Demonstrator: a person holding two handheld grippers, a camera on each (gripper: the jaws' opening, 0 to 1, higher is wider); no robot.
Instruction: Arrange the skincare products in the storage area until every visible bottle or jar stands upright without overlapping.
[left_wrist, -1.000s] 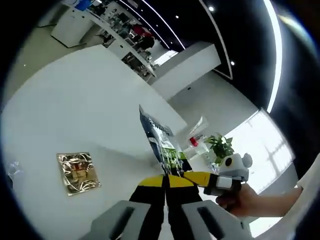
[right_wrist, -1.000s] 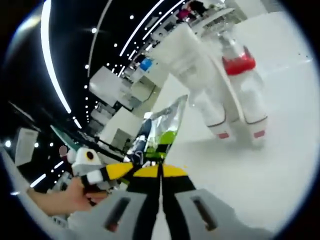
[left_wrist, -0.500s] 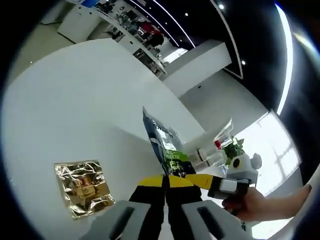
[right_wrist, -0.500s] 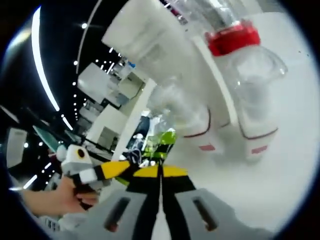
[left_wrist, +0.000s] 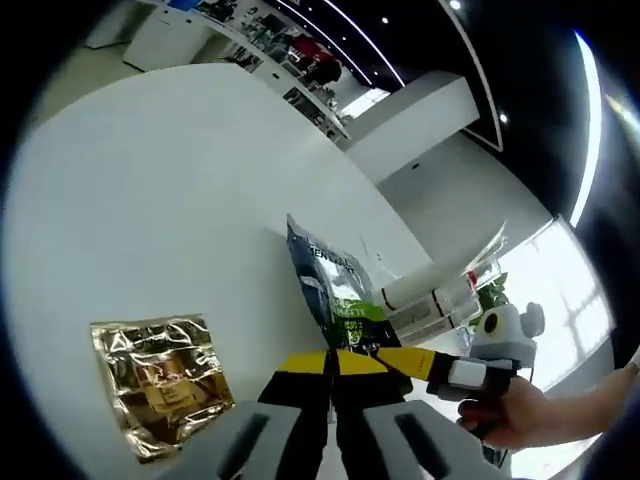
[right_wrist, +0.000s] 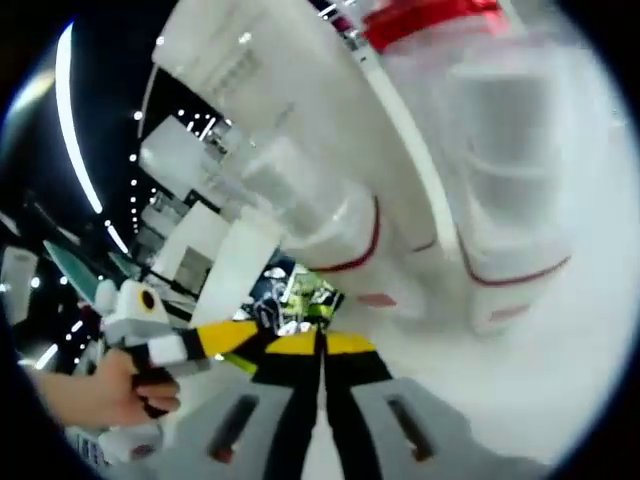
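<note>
A flat blue-and-green foil sachet (left_wrist: 335, 290) is pinched between the closed jaws of both the left gripper (left_wrist: 331, 362) and the right gripper (right_wrist: 321, 345), above the white table (left_wrist: 150, 200). A crinkled gold foil packet (left_wrist: 160, 380) lies flat nearby; white tubes (right_wrist: 300, 150) stand close.

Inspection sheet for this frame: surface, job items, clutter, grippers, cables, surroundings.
Surface: white table, bare where visible.
Job's things: blue-green sachet upright, pinched at its lower edge; gold foil sachet lying flat, apart from it; white tubes lying beyond; clear bottle with red band close ahead in the right gripper view, blurred.
Clutter: nothing seen.
Grippers: left gripper shut on the blue-green sachet; right gripper shut on the same sachet, its handle held by a hand.
Cables: nothing seen.
Surroundings: white counters, plant by a bright window, ceiling light strips.
</note>
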